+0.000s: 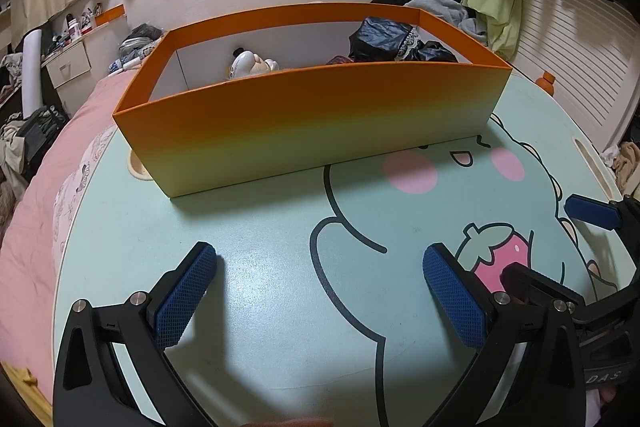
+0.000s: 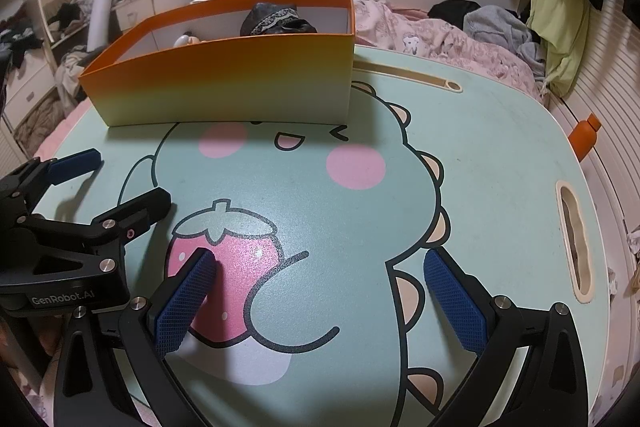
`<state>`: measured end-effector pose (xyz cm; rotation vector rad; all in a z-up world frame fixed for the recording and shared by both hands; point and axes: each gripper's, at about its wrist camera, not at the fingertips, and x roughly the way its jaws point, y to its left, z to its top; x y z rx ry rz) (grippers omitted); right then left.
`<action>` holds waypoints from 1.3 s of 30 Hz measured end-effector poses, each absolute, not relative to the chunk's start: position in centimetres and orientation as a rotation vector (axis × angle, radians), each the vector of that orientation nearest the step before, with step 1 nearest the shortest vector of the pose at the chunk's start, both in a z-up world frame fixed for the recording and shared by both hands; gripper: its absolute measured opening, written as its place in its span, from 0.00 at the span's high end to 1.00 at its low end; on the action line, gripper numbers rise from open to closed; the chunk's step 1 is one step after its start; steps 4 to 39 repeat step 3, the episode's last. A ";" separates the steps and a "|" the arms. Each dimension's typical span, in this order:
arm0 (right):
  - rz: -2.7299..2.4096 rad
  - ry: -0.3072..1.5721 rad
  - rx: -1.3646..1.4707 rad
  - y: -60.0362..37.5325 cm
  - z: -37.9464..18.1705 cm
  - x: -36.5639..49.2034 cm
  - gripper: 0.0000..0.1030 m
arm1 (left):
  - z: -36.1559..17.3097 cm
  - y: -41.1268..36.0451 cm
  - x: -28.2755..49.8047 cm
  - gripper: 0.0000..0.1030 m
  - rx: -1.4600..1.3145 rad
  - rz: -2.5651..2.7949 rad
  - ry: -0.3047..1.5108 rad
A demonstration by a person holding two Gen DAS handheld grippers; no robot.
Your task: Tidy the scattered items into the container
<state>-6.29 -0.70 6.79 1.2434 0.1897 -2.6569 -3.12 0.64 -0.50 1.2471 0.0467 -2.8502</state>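
An orange-to-yellow box [image 1: 304, 123] stands at the far side of the mint lap table [image 1: 256, 267]; it also shows in the right wrist view [image 2: 224, 83]. Inside it lie a crumpled black item with lace trim [image 1: 394, 41], a white bottle [image 1: 244, 63] and a small dark red item [image 1: 339, 60]. The black item shows in the right wrist view too [image 2: 276, 21]. My left gripper [image 1: 320, 291] is open and empty, low over the table in front of the box. My right gripper [image 2: 320, 299] is open and empty over the strawberry print, just right of the left gripper.
The table carries a dinosaur print and has a handle slot [image 2: 576, 251] at its right edge and a groove [image 2: 408, 77] at the back. An orange bottle [image 2: 585, 139] stands beyond the right edge. Pink bedding [image 1: 36, 227] and piled clothes [image 2: 500, 23] surround the table.
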 end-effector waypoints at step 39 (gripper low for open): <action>-2.657 0.190 1.242 -0.7 6.8 -6.3 0.00 | -0.5 0.6 -3.0 0.00 1.246 -2.854 0.045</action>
